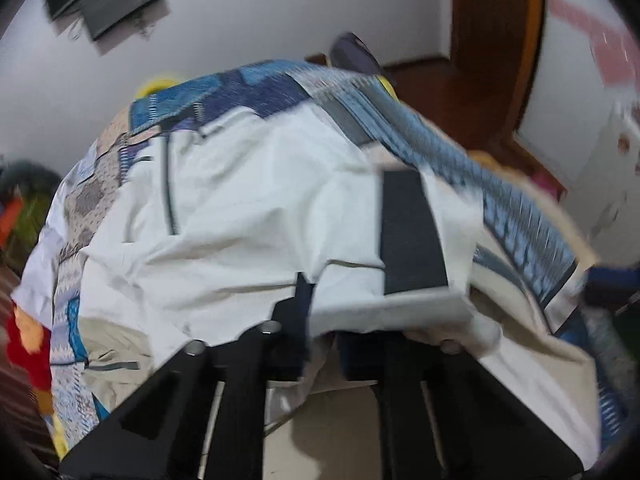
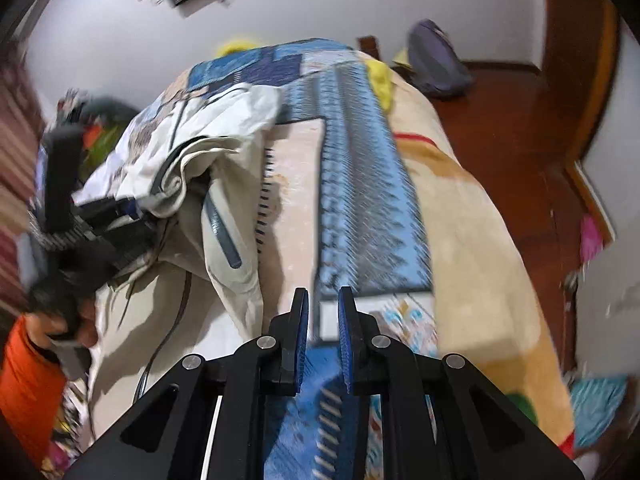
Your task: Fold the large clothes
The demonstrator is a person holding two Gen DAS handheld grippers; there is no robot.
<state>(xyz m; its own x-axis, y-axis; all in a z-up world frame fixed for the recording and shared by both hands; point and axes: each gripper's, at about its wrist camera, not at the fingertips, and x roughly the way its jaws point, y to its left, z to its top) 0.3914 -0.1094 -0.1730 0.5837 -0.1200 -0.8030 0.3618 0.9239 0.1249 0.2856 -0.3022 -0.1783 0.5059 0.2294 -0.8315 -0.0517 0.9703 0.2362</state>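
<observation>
Jacket [image 2: 224, 184], pale with grey zips, is bunched on left of patterned bedspread [image 2: 360, 200]; edge is pinched in closed left gripper [image 2: 120, 216], raised for folding over; right gripper [image 2: 323, 320] is held nearly shut, empty, above bedspread, kept clear

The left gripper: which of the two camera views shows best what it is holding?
The right wrist view. There the left gripper shows from outside, shut on the cream jacket, which hangs bunched from it over the bed. In the left wrist view the jacket's pale cloth drapes over the fingers and hides most of them, and motion blur softens the picture.
</observation>
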